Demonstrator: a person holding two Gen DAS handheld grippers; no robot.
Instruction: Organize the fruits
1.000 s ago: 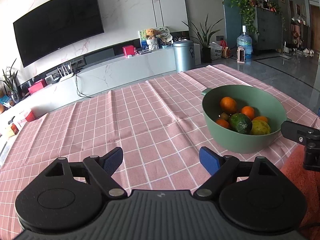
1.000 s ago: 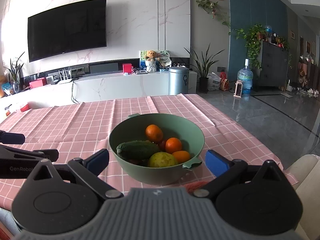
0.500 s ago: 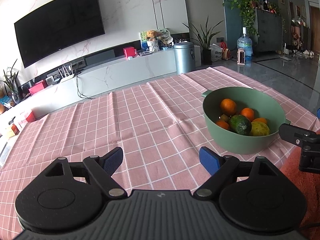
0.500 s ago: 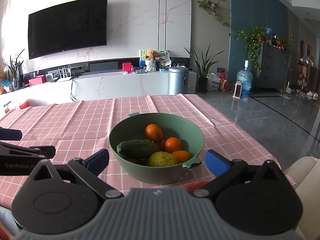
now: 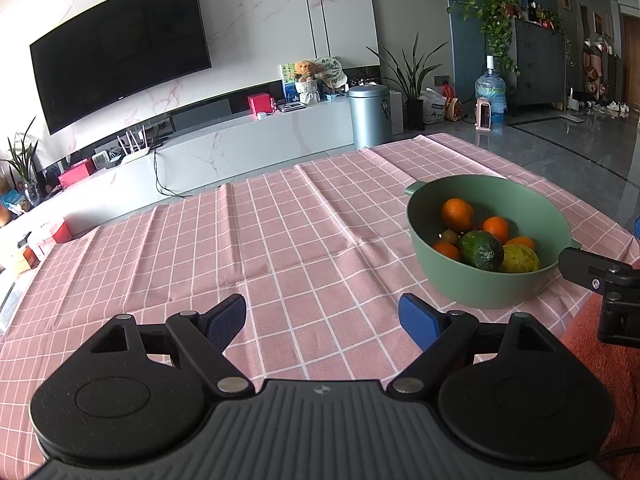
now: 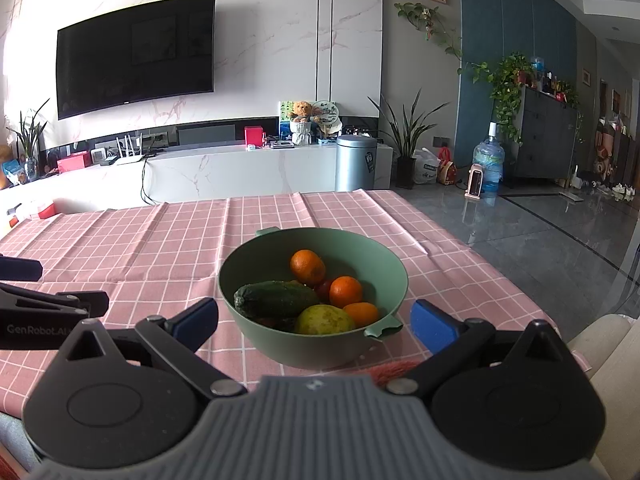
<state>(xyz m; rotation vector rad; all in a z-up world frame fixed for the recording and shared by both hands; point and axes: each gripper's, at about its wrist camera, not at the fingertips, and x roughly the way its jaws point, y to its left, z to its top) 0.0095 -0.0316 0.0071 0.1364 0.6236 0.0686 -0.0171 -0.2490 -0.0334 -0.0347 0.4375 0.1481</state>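
A green bowl (image 6: 384, 264) stands on the pink checked tablecloth (image 6: 160, 248); it also shows in the left wrist view (image 5: 480, 288). In it lie several oranges (image 6: 307, 266), a dark green avocado (image 6: 276, 300), a yellow-green fruit (image 6: 325, 320) and a small brown fruit (image 5: 449, 236). My right gripper (image 6: 314, 322) is open and empty, just in front of the bowl. My left gripper (image 5: 322, 318) is open and empty over the cloth, left of the bowl. The right gripper's side shows in the left wrist view (image 5: 600, 276).
The table's right edge (image 6: 500, 280) drops to a grey tiled floor. A red furry fabric (image 5: 592, 360) lies at the near right. A white TV bench (image 6: 240, 172) and a metal bin (image 6: 356, 162) stand beyond the table.
Both grippers have drifted slightly; the bowl sits a little farther right and lower in the left wrist view. Nothing was grasped or released.
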